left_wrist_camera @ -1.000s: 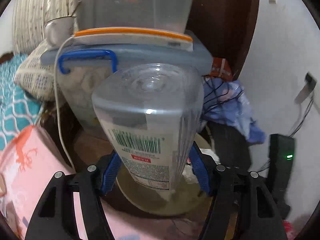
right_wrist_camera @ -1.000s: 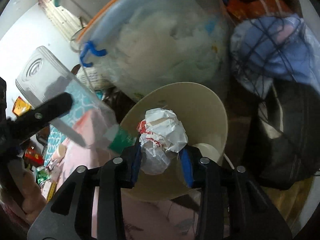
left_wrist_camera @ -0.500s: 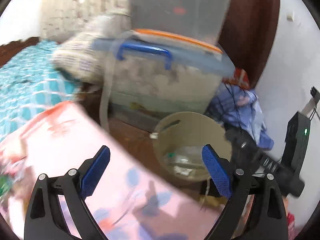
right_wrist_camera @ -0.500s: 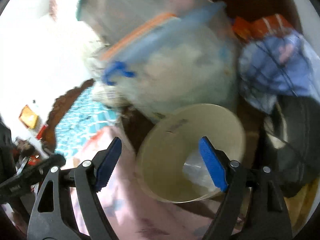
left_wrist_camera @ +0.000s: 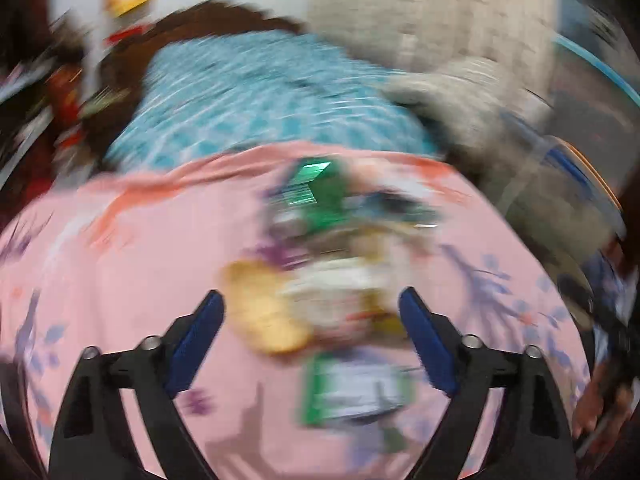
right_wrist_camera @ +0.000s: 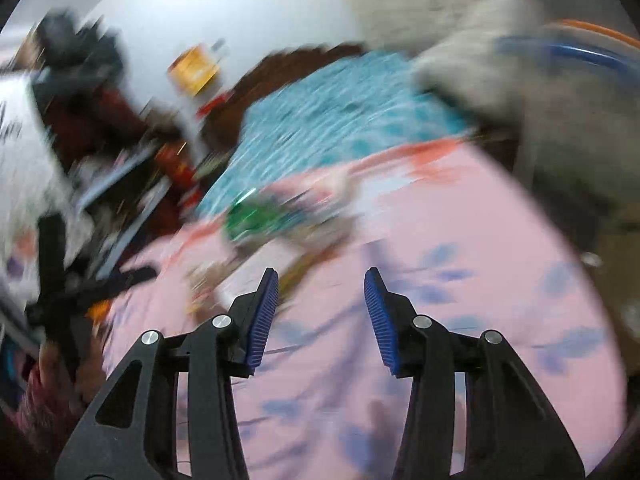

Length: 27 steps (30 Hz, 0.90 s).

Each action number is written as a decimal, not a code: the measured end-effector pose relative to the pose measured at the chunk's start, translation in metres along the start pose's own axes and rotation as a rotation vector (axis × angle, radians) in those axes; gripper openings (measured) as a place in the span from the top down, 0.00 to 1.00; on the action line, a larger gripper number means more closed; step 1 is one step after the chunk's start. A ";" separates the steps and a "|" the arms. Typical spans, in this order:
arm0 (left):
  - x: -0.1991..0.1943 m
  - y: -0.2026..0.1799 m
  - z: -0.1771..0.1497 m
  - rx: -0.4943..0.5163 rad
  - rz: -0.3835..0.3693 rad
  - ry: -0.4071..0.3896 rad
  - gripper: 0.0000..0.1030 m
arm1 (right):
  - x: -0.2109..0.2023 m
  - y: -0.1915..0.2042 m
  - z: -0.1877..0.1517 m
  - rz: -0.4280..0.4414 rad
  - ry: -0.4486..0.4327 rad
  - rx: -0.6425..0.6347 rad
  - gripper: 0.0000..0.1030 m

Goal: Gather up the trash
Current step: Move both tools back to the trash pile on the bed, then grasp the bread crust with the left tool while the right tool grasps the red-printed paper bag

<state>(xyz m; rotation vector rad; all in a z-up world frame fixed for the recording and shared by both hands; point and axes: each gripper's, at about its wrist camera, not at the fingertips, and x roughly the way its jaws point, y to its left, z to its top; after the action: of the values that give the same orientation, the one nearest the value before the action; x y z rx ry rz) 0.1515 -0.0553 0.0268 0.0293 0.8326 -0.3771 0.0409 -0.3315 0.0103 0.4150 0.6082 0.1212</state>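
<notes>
Both views are motion-blurred. A heap of trash lies on a pink flowered sheet (left_wrist_camera: pixel 120 280): a green wrapper (left_wrist_camera: pixel 316 188), a round yellowish piece (left_wrist_camera: pixel 264 304), a whitish packet (left_wrist_camera: pixel 340 296) and a green-and-white packet (left_wrist_camera: pixel 356 388). My left gripper (left_wrist_camera: pixel 312 300) is open and empty, just above the heap. My right gripper (right_wrist_camera: pixel 320 280) is open and empty over the pink sheet (right_wrist_camera: pixel 460 300), with the green wrapper (right_wrist_camera: pixel 252 220) ahead to its left. The left gripper (right_wrist_camera: pixel 80 280) shows at the far left of the right wrist view.
A teal patterned bedspread (left_wrist_camera: pixel 260 96) lies beyond the pink sheet. A grey pillow (left_wrist_camera: pixel 460 88) and a clear storage box with a blue handle (left_wrist_camera: pixel 568 164) are at the right. A cluttered shelf (right_wrist_camera: pixel 120 152) stands at the left by the white wall.
Both grippers let go of the bottle and the crumpled paper over the beige bin, then swung left away from it to the trash heap on the pink sheet.
</notes>
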 end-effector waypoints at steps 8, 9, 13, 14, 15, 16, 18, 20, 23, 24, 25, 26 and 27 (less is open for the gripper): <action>0.047 0.082 0.013 -0.174 -0.119 0.091 0.26 | 0.107 0.148 -0.012 -0.051 0.130 -0.452 0.26; 0.052 0.083 0.013 -0.172 -0.145 0.103 0.30 | 0.117 0.155 -0.013 -0.069 0.142 -0.486 0.25; 0.086 0.082 0.010 -0.139 -0.178 0.159 0.44 | 0.159 0.170 -0.022 -0.136 0.226 -0.555 0.31; 0.094 0.082 0.008 -0.143 -0.199 0.174 0.48 | 0.162 0.168 -0.023 -0.126 0.239 -0.553 0.54; 0.098 0.082 0.007 -0.147 -0.209 0.184 0.61 | 0.166 0.170 -0.025 -0.118 0.257 -0.557 0.63; 0.102 0.083 0.005 -0.156 -0.224 0.193 0.79 | 0.165 0.170 -0.025 -0.115 0.263 -0.559 0.63; 0.102 0.086 0.000 -0.172 -0.264 0.188 0.95 | 0.156 0.171 -0.027 -0.087 0.225 -0.553 0.65; 0.093 0.090 -0.003 -0.192 -0.287 0.160 0.96 | 0.131 0.175 -0.025 -0.061 0.150 -0.540 0.65; 0.067 0.095 -0.008 -0.215 -0.290 0.101 0.96 | 0.083 0.172 -0.023 -0.002 0.022 -0.472 0.65; 0.059 0.097 -0.008 -0.225 -0.299 0.083 0.96 | 0.063 0.167 -0.022 0.012 -0.032 -0.438 0.65; 0.046 0.100 -0.010 -0.239 -0.313 0.056 0.96 | 0.043 0.160 -0.022 0.010 -0.080 -0.405 0.66; 0.035 0.101 -0.010 -0.247 -0.320 0.035 0.96 | 0.035 0.153 -0.020 0.001 -0.106 -0.381 0.65; 0.021 0.103 -0.013 -0.252 -0.327 0.004 0.96 | 0.022 0.143 -0.021 -0.017 -0.129 -0.347 0.65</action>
<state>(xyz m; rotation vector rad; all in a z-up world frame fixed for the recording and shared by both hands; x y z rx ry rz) 0.1897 0.0361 -0.0090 -0.3442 0.8850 -0.5766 0.0485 -0.1890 0.0424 0.0807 0.4523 0.1793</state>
